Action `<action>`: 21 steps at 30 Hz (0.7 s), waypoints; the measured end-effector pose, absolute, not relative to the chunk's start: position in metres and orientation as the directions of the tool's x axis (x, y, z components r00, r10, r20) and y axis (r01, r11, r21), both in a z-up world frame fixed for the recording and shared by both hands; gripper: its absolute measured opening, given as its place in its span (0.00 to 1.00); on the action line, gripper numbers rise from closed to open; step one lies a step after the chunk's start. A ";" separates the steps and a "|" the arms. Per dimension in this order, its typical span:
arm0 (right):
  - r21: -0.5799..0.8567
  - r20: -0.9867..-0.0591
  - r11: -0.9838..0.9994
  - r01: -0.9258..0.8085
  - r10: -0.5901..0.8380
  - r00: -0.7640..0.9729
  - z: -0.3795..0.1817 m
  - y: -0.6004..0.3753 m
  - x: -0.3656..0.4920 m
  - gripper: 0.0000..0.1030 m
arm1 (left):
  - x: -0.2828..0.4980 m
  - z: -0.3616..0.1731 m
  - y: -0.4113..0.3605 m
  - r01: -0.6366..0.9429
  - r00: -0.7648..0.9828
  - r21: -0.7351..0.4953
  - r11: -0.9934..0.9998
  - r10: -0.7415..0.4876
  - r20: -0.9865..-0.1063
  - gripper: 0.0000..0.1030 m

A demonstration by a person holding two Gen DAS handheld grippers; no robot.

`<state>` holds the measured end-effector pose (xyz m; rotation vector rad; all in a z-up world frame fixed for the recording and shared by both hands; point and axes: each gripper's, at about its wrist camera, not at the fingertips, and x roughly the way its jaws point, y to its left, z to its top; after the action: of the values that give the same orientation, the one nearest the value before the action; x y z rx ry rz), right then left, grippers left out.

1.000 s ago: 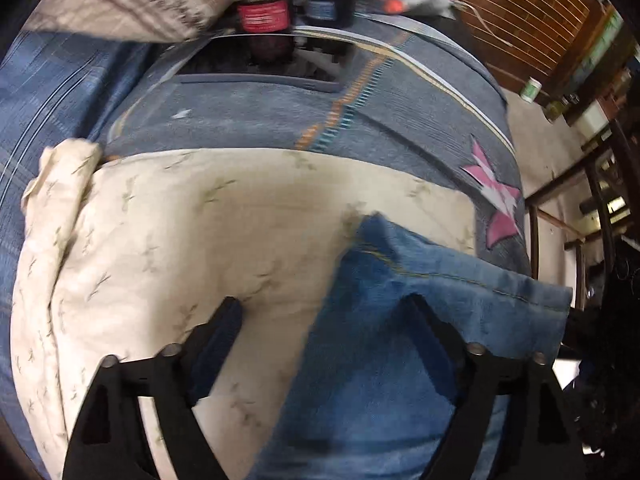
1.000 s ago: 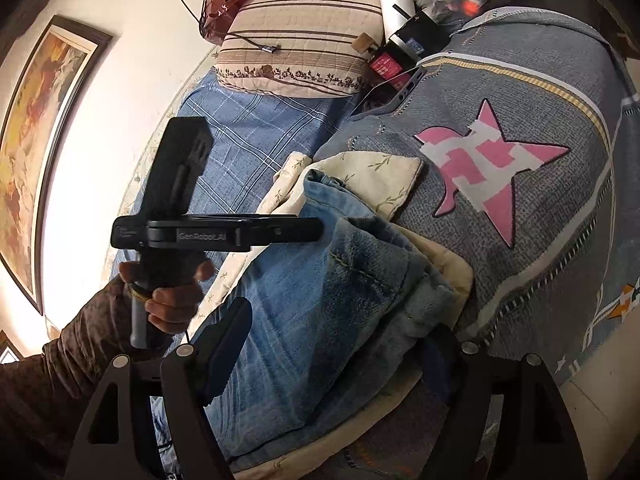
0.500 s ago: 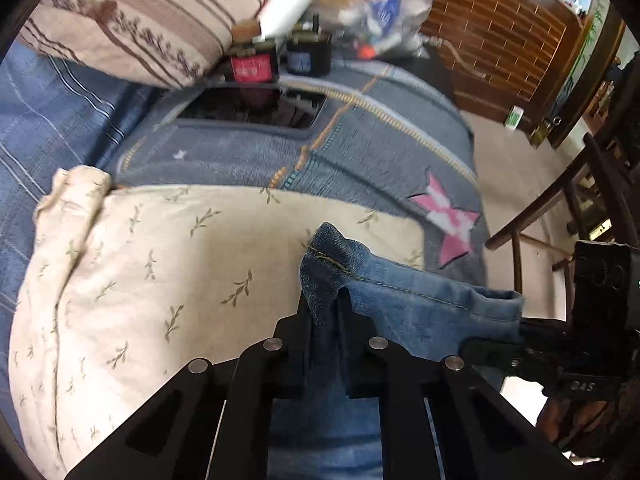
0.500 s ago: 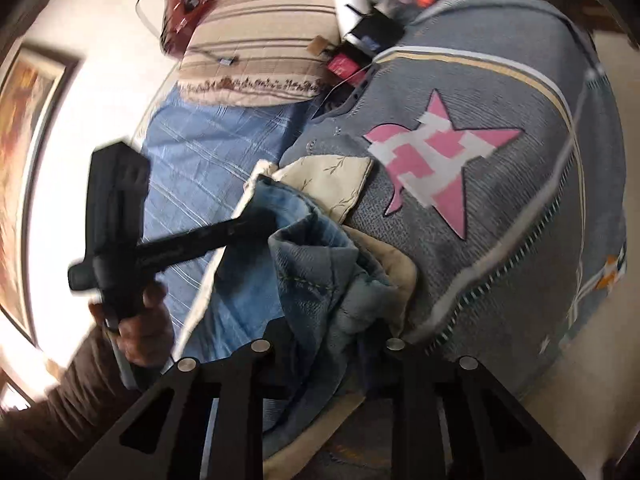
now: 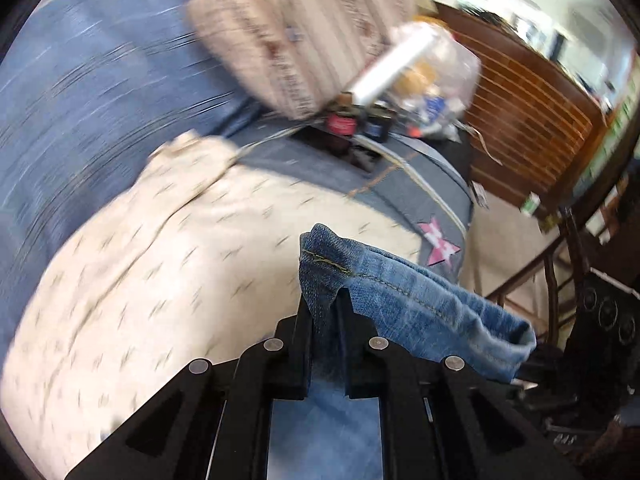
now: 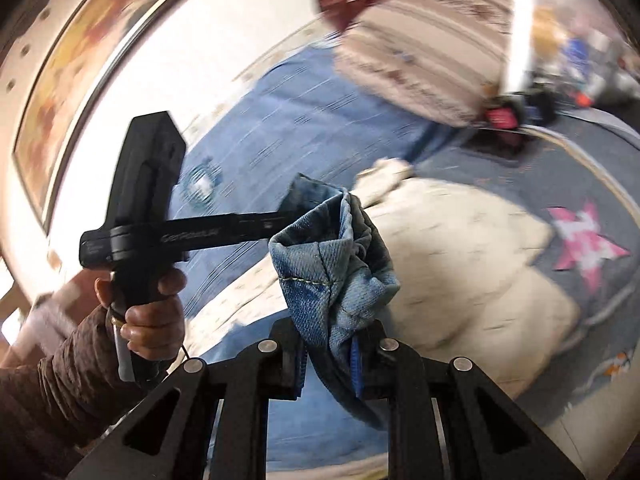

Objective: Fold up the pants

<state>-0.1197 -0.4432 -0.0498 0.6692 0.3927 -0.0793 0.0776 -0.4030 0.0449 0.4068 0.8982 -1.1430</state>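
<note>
- a cream cloth (image 5: 160, 280) covered the bed.
- the jeans (image 5: 400, 292) hung lifted above it, stretched between both tools.
- the left gripper (image 5: 326, 308) had closed on one hem corner.
- the right gripper (image 6: 340, 340) pinched the bunched other corner.

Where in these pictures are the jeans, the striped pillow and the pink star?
jeans (image 5: 400, 292): left wrist view, on the stitched hem.
striped pillow (image 5: 304, 28): left wrist view, on its blurred middle.
pink star (image 6: 586, 242): right wrist view, on the star's centre.

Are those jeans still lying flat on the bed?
No, the jeans hang bunched in the air, pinched by the left tool above the cream cloth.
</note>
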 end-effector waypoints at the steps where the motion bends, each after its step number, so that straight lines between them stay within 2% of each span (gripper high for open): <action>1: 0.587 -0.383 0.791 0.170 0.087 0.920 -0.048 -0.433 -0.113 0.16 | 0.078 0.046 -0.390 0.894 0.135 -0.164 0.416 -0.601 -0.788 0.10; 6: 0.555 -0.464 0.830 0.061 0.248 0.850 -0.056 -0.372 -0.071 0.20 | 0.097 0.019 -0.314 0.797 0.151 -0.222 0.561 -0.542 -0.827 0.12; 9: 0.521 -0.549 0.853 0.023 0.315 0.774 -0.071 -0.336 -0.045 0.23 | 0.110 -0.004 -0.275 0.712 0.142 -0.264 0.651 -0.500 -0.854 0.15; 14: 0.434 -0.706 0.901 0.018 0.328 0.628 -0.104 -0.291 -0.011 0.46 | 0.121 -0.027 -0.233 0.605 0.119 -0.271 0.749 -0.422 -0.899 0.22; 15: 0.417 -0.725 0.909 0.013 0.324 0.608 -0.107 -0.285 -0.008 0.48 | 0.121 -0.028 -0.227 0.592 0.125 -0.264 0.762 -0.410 -0.903 0.22; 19: 0.346 -0.734 0.938 -0.033 0.292 0.612 -0.089 -0.270 -0.012 0.65 | 0.123 -0.028 -0.197 0.518 0.120 -0.304 0.800 -0.419 -0.900 0.24; 21: 0.327 -0.722 0.944 -0.043 0.279 0.633 -0.076 -0.267 -0.023 0.66 | 0.123 -0.025 -0.175 0.455 0.118 -0.358 0.815 -0.454 -0.883 0.25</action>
<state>-0.0227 -0.2671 -0.0763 0.2922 0.8689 0.1874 0.1234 -0.1746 -0.0247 0.0013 1.2915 -0.6652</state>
